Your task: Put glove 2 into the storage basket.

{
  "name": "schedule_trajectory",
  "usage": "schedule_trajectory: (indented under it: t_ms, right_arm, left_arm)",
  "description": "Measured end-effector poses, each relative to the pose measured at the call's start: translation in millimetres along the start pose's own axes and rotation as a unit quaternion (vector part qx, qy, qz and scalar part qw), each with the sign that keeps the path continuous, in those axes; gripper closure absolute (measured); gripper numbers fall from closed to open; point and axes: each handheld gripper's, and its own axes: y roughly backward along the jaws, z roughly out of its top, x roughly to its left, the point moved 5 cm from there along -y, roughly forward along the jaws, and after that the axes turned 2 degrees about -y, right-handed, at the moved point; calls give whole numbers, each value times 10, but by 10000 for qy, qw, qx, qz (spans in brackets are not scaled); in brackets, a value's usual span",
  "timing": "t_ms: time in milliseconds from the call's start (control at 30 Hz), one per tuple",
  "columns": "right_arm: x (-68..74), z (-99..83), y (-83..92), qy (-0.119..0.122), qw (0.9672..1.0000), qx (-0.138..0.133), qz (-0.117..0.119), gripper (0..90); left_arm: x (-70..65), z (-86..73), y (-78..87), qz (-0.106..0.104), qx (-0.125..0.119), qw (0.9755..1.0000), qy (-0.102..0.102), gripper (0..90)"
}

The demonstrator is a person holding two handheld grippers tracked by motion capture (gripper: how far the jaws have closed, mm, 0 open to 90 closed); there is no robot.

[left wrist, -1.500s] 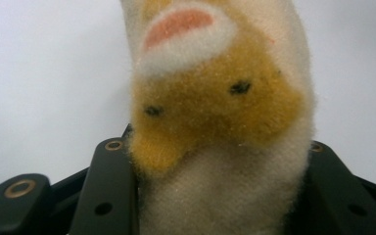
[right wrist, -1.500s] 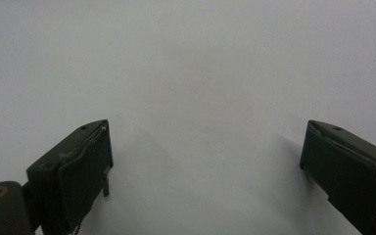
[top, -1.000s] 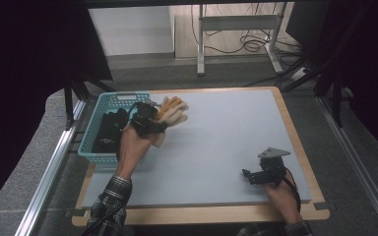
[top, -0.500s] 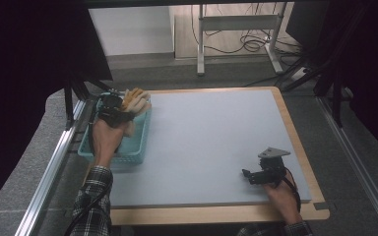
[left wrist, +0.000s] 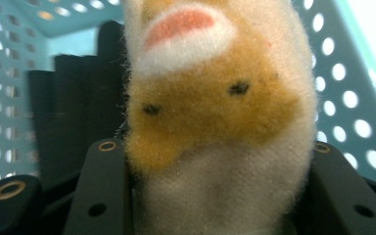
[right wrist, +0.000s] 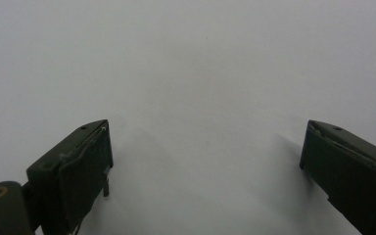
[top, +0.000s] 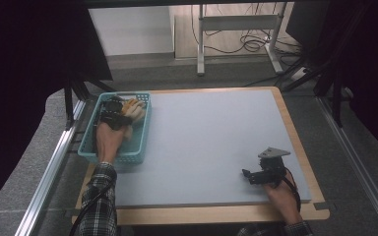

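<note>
One fluffy tan-and-cream plush toy (left wrist: 215,122) clamped between your left gripper (top: 120,115) fingers, inside perforated teal plastic basket (top: 140,142); release remains. Right gripper (right wrist: 205,161) fingers spread, nothing between.

No text, label, brand, number or sign can be read in any view.
</note>
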Motion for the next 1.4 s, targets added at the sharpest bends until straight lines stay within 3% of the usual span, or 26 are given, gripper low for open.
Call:
schedule_trajectory:
  t_ms: [167,233,300,400,467,600,767,867,933,1000,1033,1133,1267,1400]
  right_arm:
    - [1,0,0,-6,10000,-1,2,51]
    - [1,0,0,-5,10000,-3,4,51]
    - [0,0,0,-4,10000,-1,2,51]
    - [1,0,0,-8,10000,-3,4,51]
    - [1,0,0,-6,10000,-2,3,51]
    - [1,0,0,-5,10000,-1,2,51]
    - [0,0,0,0,10000,0,-1,51]
    - [1,0,0,-3,10000,1,0,51]
    - [2,0,0,-6,10000,0,2,51]
    - [1,0,0,1,10000,0,-1,51]
    - [0,0,0,3,10000,0,-1,51]
    - [0,0,0,-2,10000,2,-5,51]
    - [0,0,0,1,10000,0,-4,51]
    - [0,0,0,1,10000,-1,-3,51]
  left_arm:
    - [-94,19,-176,-94,243,9996,-99,492]
    - [-127,14,-233,-139,421,9987,-237,475]
    - [-139,-1,-270,-206,596,9975,-332,432]
    - [-154,-49,-323,-408,866,9946,-407,293]
    - [-149,-74,-330,-565,923,9935,-359,231]
    - [-138,-84,-241,-745,828,9929,-427,129]
    - [-50,18,84,-1041,145,9941,-252,110]
    - [39,60,266,-940,-221,9952,-123,191]
    - [109,54,318,-732,-324,9968,-36,363]
    - [172,4,291,-410,-216,9989,-35,575]
    - [178,-18,263,-355,-151,9992,-46,692]
    - [171,-113,99,-144,243,9994,-189,860]
    - [115,-186,-117,-66,598,9978,-279,900]
    - [23,-185,-200,-214,624,9975,-259,900]
